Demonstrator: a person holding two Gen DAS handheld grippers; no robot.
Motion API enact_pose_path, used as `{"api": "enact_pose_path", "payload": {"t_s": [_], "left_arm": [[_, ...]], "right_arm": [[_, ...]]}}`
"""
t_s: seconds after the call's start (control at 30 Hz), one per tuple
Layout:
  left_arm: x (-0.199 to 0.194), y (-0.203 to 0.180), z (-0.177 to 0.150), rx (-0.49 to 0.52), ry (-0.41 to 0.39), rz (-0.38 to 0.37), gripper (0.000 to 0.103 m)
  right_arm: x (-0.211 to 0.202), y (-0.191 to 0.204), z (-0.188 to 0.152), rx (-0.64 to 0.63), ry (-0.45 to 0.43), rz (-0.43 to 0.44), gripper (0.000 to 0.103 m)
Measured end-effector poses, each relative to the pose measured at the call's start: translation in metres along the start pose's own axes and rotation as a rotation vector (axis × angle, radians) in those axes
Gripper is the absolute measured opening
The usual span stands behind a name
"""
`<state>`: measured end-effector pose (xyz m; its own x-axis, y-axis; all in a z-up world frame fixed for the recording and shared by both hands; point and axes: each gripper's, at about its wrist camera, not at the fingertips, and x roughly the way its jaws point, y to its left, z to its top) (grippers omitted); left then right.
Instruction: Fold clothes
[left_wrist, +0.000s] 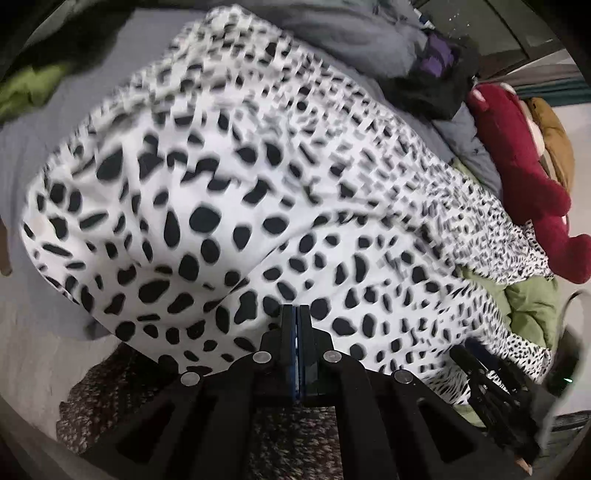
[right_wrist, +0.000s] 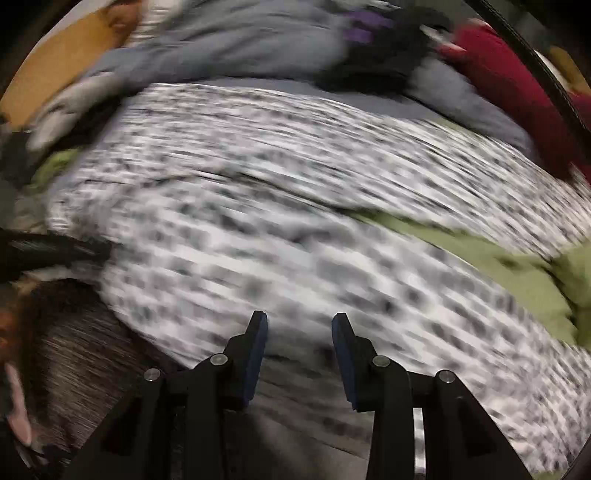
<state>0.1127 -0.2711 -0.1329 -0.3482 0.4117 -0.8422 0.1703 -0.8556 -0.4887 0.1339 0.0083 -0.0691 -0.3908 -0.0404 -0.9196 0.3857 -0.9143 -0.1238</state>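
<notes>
While my left hand-held gripper (left_wrist: 298, 314) stays out, pinched together at the spotted garment's (left_wrist: 221, 206) near hem, my right hand-held gripper (right_wrist: 300, 325) hangs apart, empty, above it.

spotted garment (left_wrist: 229, 206): soft white cloth with black spots, matt, a bit wrinkly
bed sheet (left_wrist: 33, 155): smooth grey cloth, matt
red plush toy (left_wrist: 517, 162): fuzzy dark red cloth
green cloth (left_wrist: 532, 306): soft, matt, crumpled
knit cloth (left_wrist: 96, 402): rough, speckled brown and white
left gripper (left_wrist: 298, 314): black matt plastic with shiny round metal bolts
finger pads (right_wrist: 258, 354): blue, dull, look like rubber
right gripper (right_wrist: 300, 321): black matt plastic, shiny metal bolts
</notes>
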Motion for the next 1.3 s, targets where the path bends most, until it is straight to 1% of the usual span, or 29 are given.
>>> {"api": "enact_pose_path", "payload": {"t_s": [0.03, 0.07, 0.13, 0.17, 0.2, 0.3, 0.37, 0.43, 0.47, 0.5, 0.53, 0.57, 0.63, 0.67, 0.73, 0.77, 0.83, 0.87, 0.9, 0.93, 0.97, 1.0, 1.13, 1.23, 1.3], "left_arm": [[-0.002, -0.004, 0.002, 0.004, -0.007, -0.019, 0.002], [-0.003, -0.01, 0.003, 0.015, -0.011, -0.025, 0.003], [0.004, -0.023, 0.004, 0.041, 0.01, 0.003, 0.002], [0.013, -0.032, 0.004, 0.058, 0.026, 0.004, 0.002], [0.02, -0.043, 0.0, 0.08, 0.047, -0.012, 0.002], [0.043, -0.078, -0.013, 0.16, 0.106, -0.049, 0.002], [0.057, -0.093, -0.022, 0.199, 0.135, -0.029, 0.002], [0.073, -0.103, -0.026, 0.221, 0.15, 0.01, 0.002], [0.073, -0.103, -0.027, 0.216, 0.145, 0.011, 0.002], [0.073, -0.103, -0.027, 0.211, 0.139, 0.011, 0.002], [0.071, -0.102, -0.026, 0.201, 0.142, 0.002, 0.002], [0.069, -0.101, -0.025, 0.191, 0.146, -0.008, 0.002], [0.063, -0.099, -0.024, 0.165, 0.155, -0.034, 0.002], [0.059, -0.099, -0.025, 0.159, 0.15, -0.031, 0.002], [0.054, -0.096, -0.028, 0.144, 0.136, -0.026, 0.003], [0.048, -0.091, -0.028, 0.121, 0.12, -0.021, 0.003], [0.035, -0.075, -0.027, 0.057, 0.084, -0.006, 0.003], [0.026, -0.066, -0.027, 0.02, 0.064, 0.004, 0.01], [0.018, -0.056, -0.026, -0.017, 0.045, 0.014, 0.031], [0.01, -0.047, -0.025, -0.054, 0.025, 0.024, 0.045], [-0.002, -0.034, -0.025, -0.105, -0.004, 0.022, 0.066], [-0.011, -0.024, -0.026, -0.141, -0.029, 0.011, 0.068], [-0.049, 0.017, -0.03, -0.252, -0.11, -0.019, 0.068], [-0.055, 0.041, -0.031, -0.342, -0.151, -0.02, 0.068], [-0.055, 0.063, -0.037, -0.412, -0.156, -0.018, 0.068]], "right_arm": [[0.001, -0.025, -0.005, 0.057, 0.023, -0.035, 0.032], [-0.001, -0.05, -0.014, 0.135, 0.031, -0.016, 0.02], [-0.011, -0.102, -0.04, 0.316, 0.03, 0.09, 0.018], [-0.019, -0.122, -0.052, 0.387, 0.028, 0.099, 0.018], [-0.027, -0.137, -0.063, 0.425, 0.021, 0.055, 0.018], [-0.049, -0.179, -0.092, 0.497, -0.001, -0.126, 0.025], [-0.062, -0.21, -0.111, 0.548, 0.012, -0.248, 0.03], [-0.072, -0.237, -0.132, 0.62, 0.046, -0.373, 0.03], [-0.078, -0.248, -0.142, 0.663, 0.054, -0.407, 0.03], [-0.084, -0.257, -0.153, 0.711, 0.055, -0.422, 0.031], [-0.089, -0.26, -0.161, 0.741, 0.046, -0.406, 0.032], [-0.094, -0.26, -0.167, 0.76, 0.031, -0.373, 0.034], [-0.097, -0.25, -0.172, 0.76, 0.006, -0.31, 0.036], [-0.095, -0.242, -0.172, 0.751, 0.005, -0.294, 0.041], [-0.089, -0.226, -0.173, 0.736, 0.016, -0.27, 0.043], [-0.085, -0.219, -0.173, 0.732, 0.021, -0.254, 0.046], [-0.077, -0.206, -0.174, 0.731, 0.039, -0.204, 0.049], [-0.073, -0.202, -0.175, 0.733, 0.047, -0.185, 0.05], [-0.071, -0.198, -0.176, 0.738, 0.054, -0.172, 0.051], [-0.069, -0.195, -0.178, 0.742, 0.062, -0.159, 0.053], [-0.067, -0.191, -0.179, 0.746, 0.069, -0.146, 0.055], [-0.065, -0.187, -0.179, 0.753, 0.072, -0.131, 0.055], [-0.06, -0.173, -0.178, 0.784, 0.074, -0.063, 0.058], [-0.063, -0.162, -0.176, 0.781, 0.061, 0.002, 0.058], [-0.064, -0.156, -0.175, 0.795, 0.041, 0.058, 0.059]]}}
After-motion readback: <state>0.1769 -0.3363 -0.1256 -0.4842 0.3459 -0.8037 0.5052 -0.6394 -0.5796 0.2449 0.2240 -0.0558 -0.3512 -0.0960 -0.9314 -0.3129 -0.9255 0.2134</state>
